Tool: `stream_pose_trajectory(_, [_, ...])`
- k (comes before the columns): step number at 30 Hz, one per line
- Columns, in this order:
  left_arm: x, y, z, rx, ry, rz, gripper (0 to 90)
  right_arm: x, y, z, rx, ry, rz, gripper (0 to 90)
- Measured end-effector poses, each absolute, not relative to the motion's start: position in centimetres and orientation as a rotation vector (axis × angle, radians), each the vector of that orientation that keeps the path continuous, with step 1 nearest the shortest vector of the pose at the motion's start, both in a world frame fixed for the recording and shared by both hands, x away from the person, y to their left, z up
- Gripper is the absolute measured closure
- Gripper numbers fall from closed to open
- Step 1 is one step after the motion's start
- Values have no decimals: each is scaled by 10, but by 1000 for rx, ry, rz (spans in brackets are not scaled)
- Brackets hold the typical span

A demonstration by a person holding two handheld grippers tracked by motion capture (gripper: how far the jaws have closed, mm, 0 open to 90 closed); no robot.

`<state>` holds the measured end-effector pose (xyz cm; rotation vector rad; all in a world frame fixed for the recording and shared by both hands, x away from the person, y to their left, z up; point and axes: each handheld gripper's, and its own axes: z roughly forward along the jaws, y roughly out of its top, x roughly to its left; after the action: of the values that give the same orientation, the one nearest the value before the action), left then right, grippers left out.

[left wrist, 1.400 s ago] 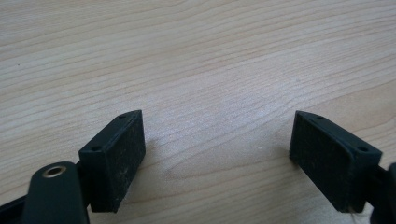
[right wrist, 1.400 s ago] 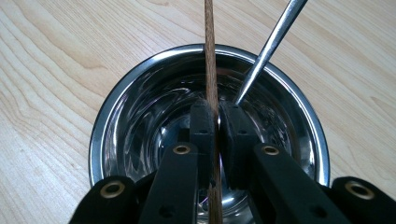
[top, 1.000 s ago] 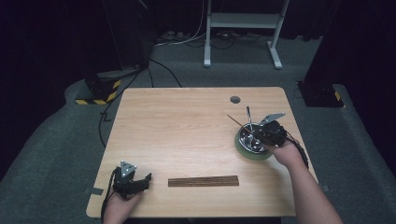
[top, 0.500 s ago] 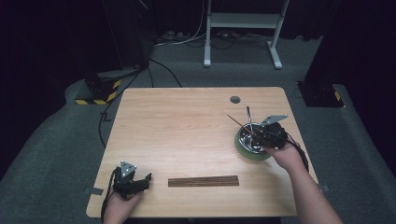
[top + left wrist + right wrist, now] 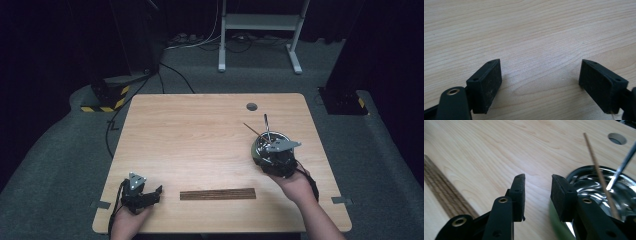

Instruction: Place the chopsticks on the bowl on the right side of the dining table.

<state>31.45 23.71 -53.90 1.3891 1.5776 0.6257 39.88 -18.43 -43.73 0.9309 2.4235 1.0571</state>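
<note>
Bowl (image 5: 599, 185) rim sits just beside right gripper (image 5: 537, 192) fingers (image 5: 560, 192).

Place: a lab or studio recording space
Evidence: dark curtains, grey carpet (image 5: 65, 150), floor cables (image 5: 200, 42), hazard-striped base (image 5: 102, 102), lone wooden table (image 5: 200, 145)

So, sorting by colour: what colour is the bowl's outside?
Green outside, shiny metal inside; the bowl shows best in the right gripper view.
</note>
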Motion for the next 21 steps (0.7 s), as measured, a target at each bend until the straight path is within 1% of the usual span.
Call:
stream_pose_trajectory(9, [315,236,-539,1378,1579,625,181,369,-148,-470,941,2467,1042,576])
stream_pose_trajectory(14, [315,236,-539,1373,1571,622,180,357,-135,-483,961,2490,1045,574])
stream_pose_trajectory(21, [315,236,-539,1379,1572,622,180,351,-119,-496,969,2518,977,560])
